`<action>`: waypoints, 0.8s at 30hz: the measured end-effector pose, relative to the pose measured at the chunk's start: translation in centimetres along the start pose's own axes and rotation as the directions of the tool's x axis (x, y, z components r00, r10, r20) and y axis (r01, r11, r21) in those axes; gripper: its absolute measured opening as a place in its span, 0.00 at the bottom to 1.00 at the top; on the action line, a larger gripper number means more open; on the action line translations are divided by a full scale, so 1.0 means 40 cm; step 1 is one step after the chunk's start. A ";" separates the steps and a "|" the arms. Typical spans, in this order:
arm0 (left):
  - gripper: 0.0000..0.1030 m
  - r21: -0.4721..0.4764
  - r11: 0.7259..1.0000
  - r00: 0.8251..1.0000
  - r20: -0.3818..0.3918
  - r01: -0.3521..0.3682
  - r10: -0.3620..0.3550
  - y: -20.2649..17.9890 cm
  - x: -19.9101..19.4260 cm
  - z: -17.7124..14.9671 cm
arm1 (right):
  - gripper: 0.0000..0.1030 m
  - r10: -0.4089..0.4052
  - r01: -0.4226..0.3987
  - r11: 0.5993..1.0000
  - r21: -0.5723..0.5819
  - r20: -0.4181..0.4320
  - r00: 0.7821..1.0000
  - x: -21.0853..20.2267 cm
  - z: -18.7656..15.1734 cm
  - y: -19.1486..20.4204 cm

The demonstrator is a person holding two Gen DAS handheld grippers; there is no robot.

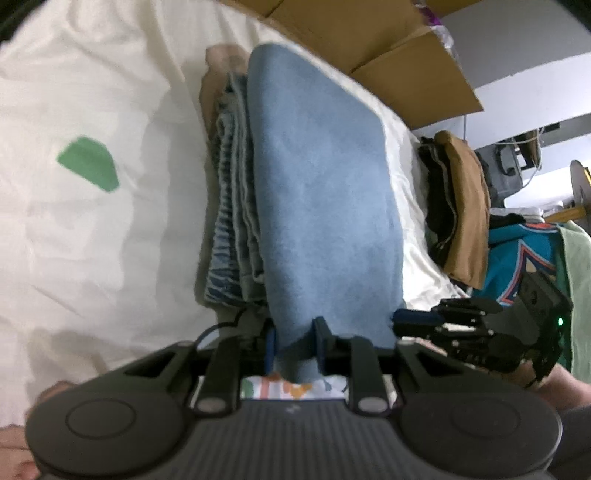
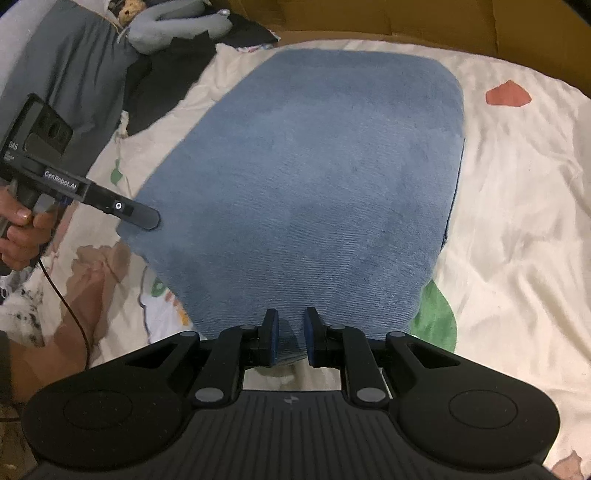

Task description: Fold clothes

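Note:
A folded blue denim garment (image 1: 321, 184) lies on a white bed sheet (image 1: 92, 240); its layered edges show on the left side in the left wrist view. My left gripper (image 1: 295, 341) is shut on the garment's near edge, with a fold of blue cloth pinched between the pads. My right gripper (image 2: 291, 332) is shut on another part of the near edge of the same garment (image 2: 314, 177). The left gripper (image 2: 153, 219) enters the right wrist view from the left, at the cloth's left corner. The right gripper (image 1: 402, 317) shows at the cloth's right corner.
Cardboard boxes (image 1: 388, 48) stand behind the bed. A pile of folded brown and dark clothes (image 1: 461, 210) and a teal garment (image 1: 517, 258) lie to the right. A grey plush toy (image 2: 177, 26) and grey cloth (image 2: 85, 66) lie at the far left. A hand (image 2: 22, 229) holds the left gripper.

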State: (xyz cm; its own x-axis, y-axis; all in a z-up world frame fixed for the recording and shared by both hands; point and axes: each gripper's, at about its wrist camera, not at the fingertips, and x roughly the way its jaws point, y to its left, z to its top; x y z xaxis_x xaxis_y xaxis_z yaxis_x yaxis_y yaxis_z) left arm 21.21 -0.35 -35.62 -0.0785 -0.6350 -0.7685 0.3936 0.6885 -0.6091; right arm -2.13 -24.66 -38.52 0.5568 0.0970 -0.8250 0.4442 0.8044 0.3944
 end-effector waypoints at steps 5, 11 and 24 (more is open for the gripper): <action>0.21 0.021 0.999 0.998 0.042 -0.046 0.045 -0.012 -0.062 0.027 | 0.15 -0.034 0.032 0.999 0.042 0.058 0.998 -0.064 0.021 -0.038; 0.22 0.084 0.990 0.990 0.094 -0.114 0.106 -0.041 -0.094 0.120 | 0.16 -0.110 0.100 0.992 0.078 0.129 0.986 -0.081 0.056 -0.088; 0.22 0.132 0.971 0.969 0.175 -0.201 0.177 -0.100 -0.012 0.309 | 0.16 -0.236 0.220 0.969 0.116 0.153 0.960 -0.011 0.154 -0.134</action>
State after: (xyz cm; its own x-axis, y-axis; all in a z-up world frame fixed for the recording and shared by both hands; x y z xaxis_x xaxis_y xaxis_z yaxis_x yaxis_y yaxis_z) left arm 31.00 -7.11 -30.40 0.1540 -0.5546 -0.8177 0.5186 0.7498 -0.4109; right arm -0.42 -32.63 -37.78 0.5365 -0.1867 -0.8230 0.6344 0.7323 0.2475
